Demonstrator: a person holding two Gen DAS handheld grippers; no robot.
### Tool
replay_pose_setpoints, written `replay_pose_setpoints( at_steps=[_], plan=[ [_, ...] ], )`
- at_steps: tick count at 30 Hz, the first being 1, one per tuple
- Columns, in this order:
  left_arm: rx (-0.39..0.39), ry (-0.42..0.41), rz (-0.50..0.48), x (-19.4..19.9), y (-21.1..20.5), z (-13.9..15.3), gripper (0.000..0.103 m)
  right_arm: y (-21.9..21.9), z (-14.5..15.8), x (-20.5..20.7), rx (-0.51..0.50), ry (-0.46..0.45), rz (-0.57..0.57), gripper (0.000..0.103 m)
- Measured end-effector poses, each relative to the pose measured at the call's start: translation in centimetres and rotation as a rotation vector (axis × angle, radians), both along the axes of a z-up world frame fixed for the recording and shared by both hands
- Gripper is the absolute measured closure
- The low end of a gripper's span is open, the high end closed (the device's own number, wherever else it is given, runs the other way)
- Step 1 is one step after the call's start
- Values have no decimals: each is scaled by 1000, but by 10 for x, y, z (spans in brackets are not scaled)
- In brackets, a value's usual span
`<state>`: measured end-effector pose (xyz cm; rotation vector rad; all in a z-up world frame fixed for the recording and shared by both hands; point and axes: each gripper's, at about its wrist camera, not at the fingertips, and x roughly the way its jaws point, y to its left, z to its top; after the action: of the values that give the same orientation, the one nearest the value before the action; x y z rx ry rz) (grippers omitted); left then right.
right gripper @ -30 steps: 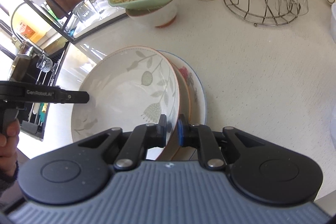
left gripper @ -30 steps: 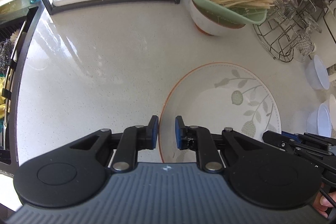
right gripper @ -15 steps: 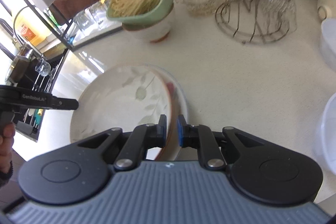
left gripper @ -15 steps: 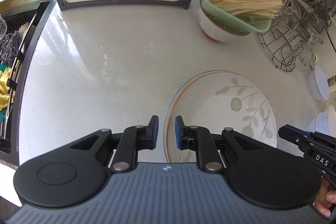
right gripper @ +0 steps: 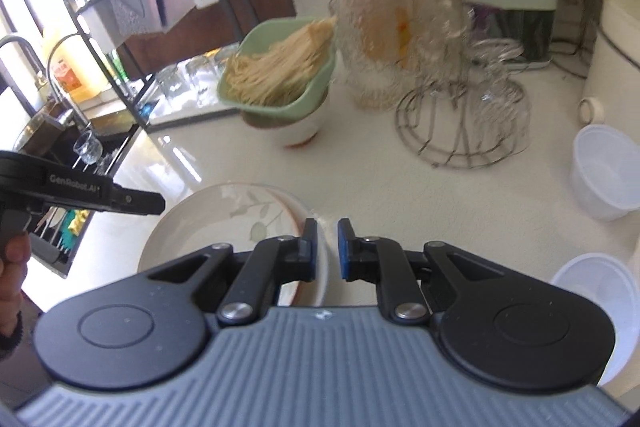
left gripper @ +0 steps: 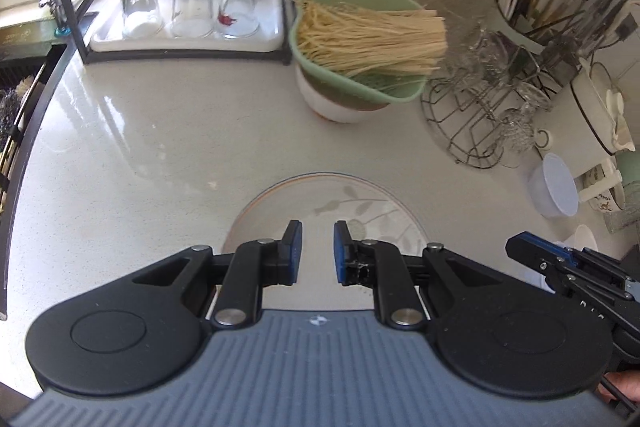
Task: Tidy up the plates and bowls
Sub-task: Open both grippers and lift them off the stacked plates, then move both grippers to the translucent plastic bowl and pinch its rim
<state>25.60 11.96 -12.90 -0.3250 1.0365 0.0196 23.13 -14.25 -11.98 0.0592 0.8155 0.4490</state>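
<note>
A white leaf-patterned plate [left gripper: 352, 205] lies on top of another plate on the counter; both show in the right wrist view [right gripper: 224, 223]. My left gripper [left gripper: 318, 247] hangs above the plate, jaws open and empty. My right gripper [right gripper: 327, 247] is lifted above the stack's right rim, jaws slightly apart, holding nothing. The right gripper also shows at the right of the left wrist view [left gripper: 560, 267]. A white bowl [left gripper: 340, 105] at the back carries a green colander of noodles [left gripper: 360, 35].
A tray with three upturned glasses [left gripper: 188, 7] sits under a dark rack at the back left. A wire glass stand [left gripper: 488, 107] and small white plastic bowls [right gripper: 604, 171] are to the right. The sink [left gripper: 16, 115] is at the left edge.
My right gripper has let go of the plate rim and risen away; the plates now lie flat. My left gripper has lifted and moved right over the plate.
</note>
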Motion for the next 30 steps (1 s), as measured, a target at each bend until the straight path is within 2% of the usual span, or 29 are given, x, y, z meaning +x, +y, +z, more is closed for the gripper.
replay_pose_setpoints(
  at_steps=[9, 19, 23, 27, 30],
  plan=[
    [-12, -50, -57, -1, -51, 9, 85, -44, 13, -20, -2, -89, -79, 90],
    [-24, -97, -115, 0, -128, 10, 85, -108, 13, -36, -2, -139, -119, 90],
    [-60, -90, -145, -1, -159, 4, 85, -131, 12, -47, -30, -144, -126, 90],
    [-58, -90, -197, -2, -189, -1, 85, -153, 9, -57, -56, -155, -172, 90],
    [-87, -81, -227, 0, -210, -1, 85, -169, 8, -62, -59, -155, -221, 90]
  ],
)
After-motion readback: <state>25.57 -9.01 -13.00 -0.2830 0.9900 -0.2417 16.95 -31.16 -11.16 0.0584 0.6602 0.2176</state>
